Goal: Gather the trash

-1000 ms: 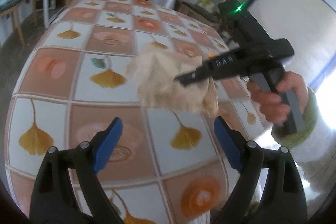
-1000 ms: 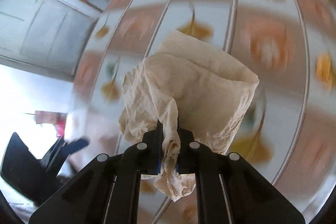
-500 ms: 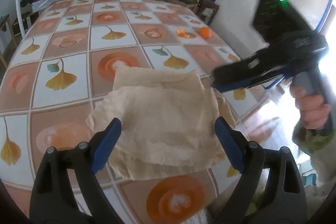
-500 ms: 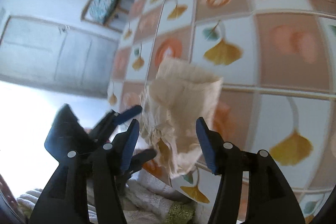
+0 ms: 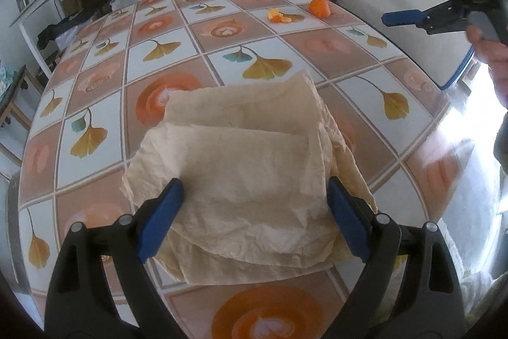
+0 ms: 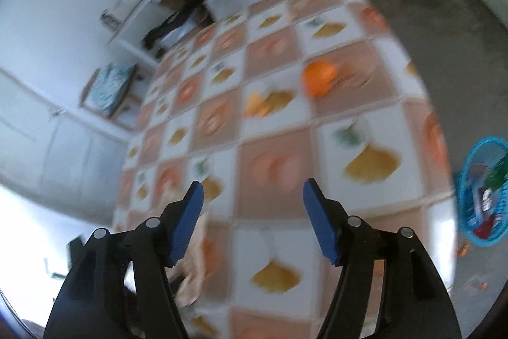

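A crumpled beige paper bag (image 5: 250,177) lay flat on the table (image 5: 197,53), near its front edge, on a cloth printed with orange roses and ginkgo leaves. A second before, this bag had hung pinched in the right gripper (image 6: 252,220) above the table; by this moment it had been let go and had settled on the cloth.

The left gripper (image 5: 254,212) hovered over the bag with its blue fingers (image 5: 160,220) spread wide, one off each side of the paper, neither pressing on it. Earlier it had stood farther back from the bag.

The right gripper's jaws were opening, with nothing between them. Seen from the left wrist, it had drawn away to the table's right side, held up in a person's hand (image 5: 490,53).

Toward the far right corner of the table sat a whole orange (image 5: 319,8), with scraps of orange peel (image 5: 279,16) just beside it. The right wrist view, badly blurred, showed a blue basket (image 6: 484,191) on the floor beyond the table's right edge, holding what looked like wrappers.
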Motion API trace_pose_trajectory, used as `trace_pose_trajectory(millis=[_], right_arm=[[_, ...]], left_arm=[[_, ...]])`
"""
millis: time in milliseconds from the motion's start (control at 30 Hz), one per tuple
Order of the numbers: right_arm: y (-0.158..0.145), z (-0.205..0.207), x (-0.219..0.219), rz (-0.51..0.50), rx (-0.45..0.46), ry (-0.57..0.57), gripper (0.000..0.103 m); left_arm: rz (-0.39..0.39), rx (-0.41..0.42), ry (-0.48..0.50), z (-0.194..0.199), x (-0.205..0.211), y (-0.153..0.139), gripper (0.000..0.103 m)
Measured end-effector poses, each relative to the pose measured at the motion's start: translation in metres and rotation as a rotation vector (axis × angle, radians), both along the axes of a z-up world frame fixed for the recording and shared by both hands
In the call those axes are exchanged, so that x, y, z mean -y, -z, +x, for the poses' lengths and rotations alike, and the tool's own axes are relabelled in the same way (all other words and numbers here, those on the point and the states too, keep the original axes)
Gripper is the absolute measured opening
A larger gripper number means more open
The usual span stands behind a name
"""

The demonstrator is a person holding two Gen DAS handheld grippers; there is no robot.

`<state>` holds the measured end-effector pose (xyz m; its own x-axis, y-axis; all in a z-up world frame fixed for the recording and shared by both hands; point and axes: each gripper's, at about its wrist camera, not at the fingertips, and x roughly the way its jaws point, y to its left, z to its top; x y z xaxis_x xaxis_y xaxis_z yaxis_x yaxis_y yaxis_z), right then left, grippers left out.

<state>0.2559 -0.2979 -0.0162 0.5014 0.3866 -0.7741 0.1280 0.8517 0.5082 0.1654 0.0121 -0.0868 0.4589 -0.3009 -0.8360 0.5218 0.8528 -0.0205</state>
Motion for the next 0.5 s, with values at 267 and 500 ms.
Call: trace_pose_trajectory(millis=[267, 500], right_arm=[[0.024, 0.061, 0.022, -0.14, -0.024, 0.073, 0.064], [0.051, 0.104, 0.022, -0.199, -0.081, 0.074, 0.034]], left_arm=[[0.002, 0.008, -0.028, 0.008, -0.006, -0.004, 0.056], [-0.006, 0.019, -0.058, 0.014, -0.016, -0.005, 0.028]])
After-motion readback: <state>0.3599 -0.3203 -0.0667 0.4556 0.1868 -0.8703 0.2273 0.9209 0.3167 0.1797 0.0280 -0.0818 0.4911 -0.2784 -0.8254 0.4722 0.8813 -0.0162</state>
